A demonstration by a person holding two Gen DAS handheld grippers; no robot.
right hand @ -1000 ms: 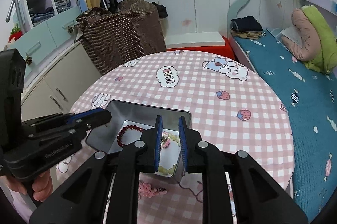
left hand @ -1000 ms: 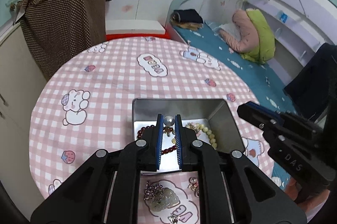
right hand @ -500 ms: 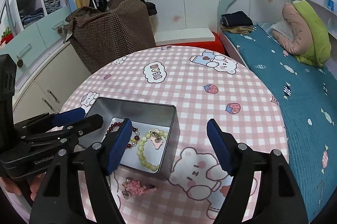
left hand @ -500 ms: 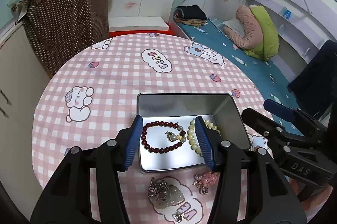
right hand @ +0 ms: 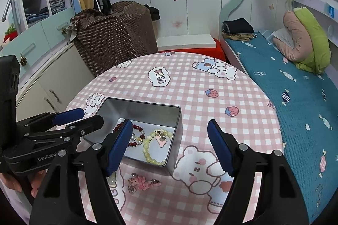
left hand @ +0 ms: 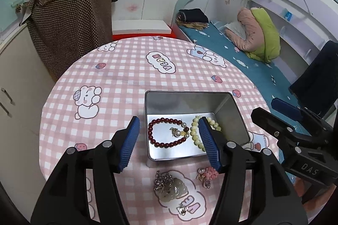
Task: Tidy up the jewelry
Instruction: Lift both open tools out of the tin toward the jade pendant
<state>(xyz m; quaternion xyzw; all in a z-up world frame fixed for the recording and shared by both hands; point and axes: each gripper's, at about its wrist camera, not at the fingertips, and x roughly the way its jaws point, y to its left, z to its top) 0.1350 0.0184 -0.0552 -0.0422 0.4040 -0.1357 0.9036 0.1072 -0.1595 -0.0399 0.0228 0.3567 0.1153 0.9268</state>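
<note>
Both the left gripper [left hand: 169, 142] and the right gripper [right hand: 169, 146] hang wide open and empty above the tin [left hand: 230, 119], which holds two bracelets; a pendant [left hand: 172, 189] and pink charm [left hand: 208, 174] lie beside it on the tablecloth [left hand: 126, 77].

one tin [left hand: 230, 117], two bracelets [left hand: 166, 133] inside, three trinkets [left hand: 172, 185] outside
</note>
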